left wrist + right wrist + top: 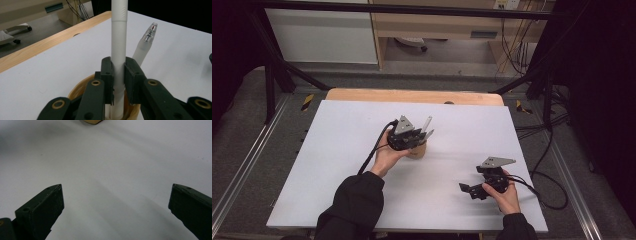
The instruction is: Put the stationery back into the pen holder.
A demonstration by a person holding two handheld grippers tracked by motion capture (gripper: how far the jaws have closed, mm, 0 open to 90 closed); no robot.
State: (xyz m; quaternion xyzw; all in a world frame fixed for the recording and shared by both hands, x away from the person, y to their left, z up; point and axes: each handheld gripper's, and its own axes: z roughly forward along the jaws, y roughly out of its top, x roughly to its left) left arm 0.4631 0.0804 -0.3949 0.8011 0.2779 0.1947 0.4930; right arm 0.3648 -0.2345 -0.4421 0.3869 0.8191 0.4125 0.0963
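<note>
The left gripper (118, 75) is closed on a white pen (119, 50); its two black pads press the barrel from both sides, and the pen stands upright with its lower end inside a round wooden holder (75, 91). In this same holder a second pen (145, 45), frosted with a clear tip, leans away just behind the gripper. In the high view the left gripper (414, 137) is directly above the holder (417, 151), which stands near the middle of the white surface (337, 165). The right gripper (472, 190) is well apart, near the front right part of the surface, with its jaws wide open and nothing between them.
</note>
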